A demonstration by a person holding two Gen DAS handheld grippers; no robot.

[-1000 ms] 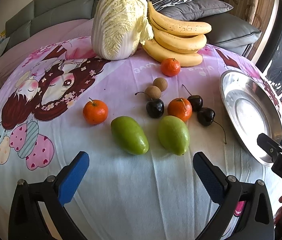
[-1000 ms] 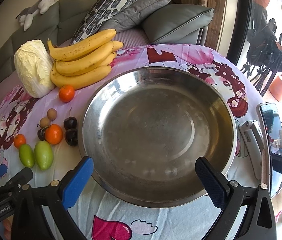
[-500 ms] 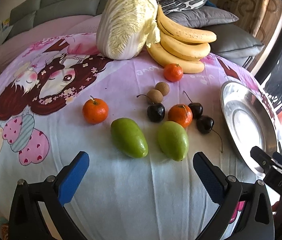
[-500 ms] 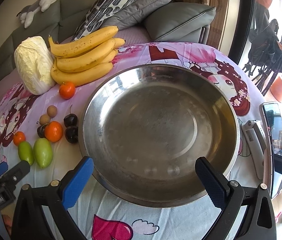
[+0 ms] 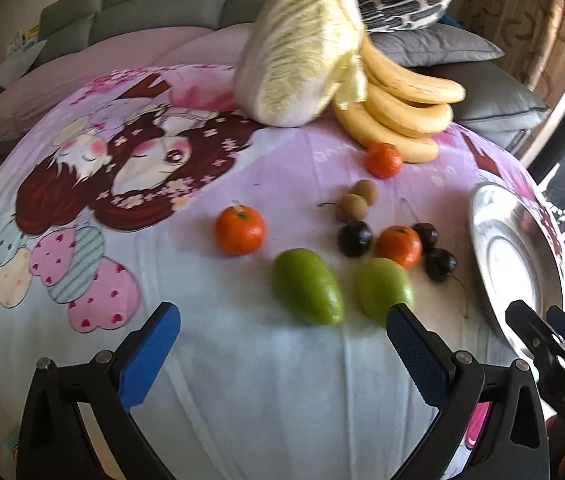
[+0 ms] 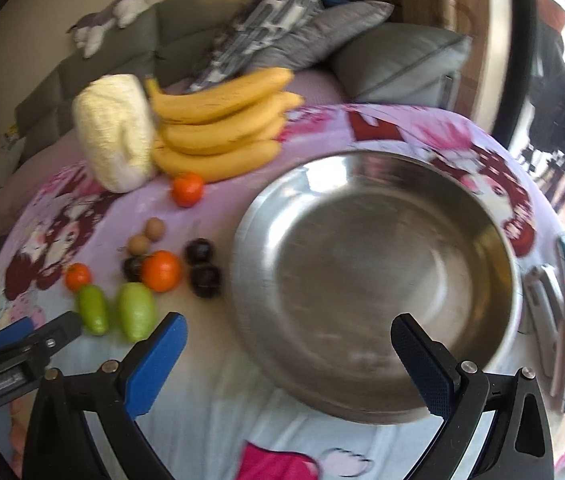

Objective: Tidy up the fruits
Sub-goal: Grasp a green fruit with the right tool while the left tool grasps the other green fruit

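Right wrist view shows the steel basin (image 6: 378,280) empty on the cartoon-print worktop (image 6: 210,392), with the cabbage (image 6: 116,152) and bananas (image 6: 218,132) at the far edge and the small fruit loose to the basin's left. Both the right tongs (image 6: 288,364) and left tongs (image 5: 282,356) are spread wide, holding nothing; I judge the nearest green mango (image 5: 307,286) the sensible first pick, straddled across its narrow width, closed gently, then carried right into the basin clear of the cherries (image 5: 440,264)
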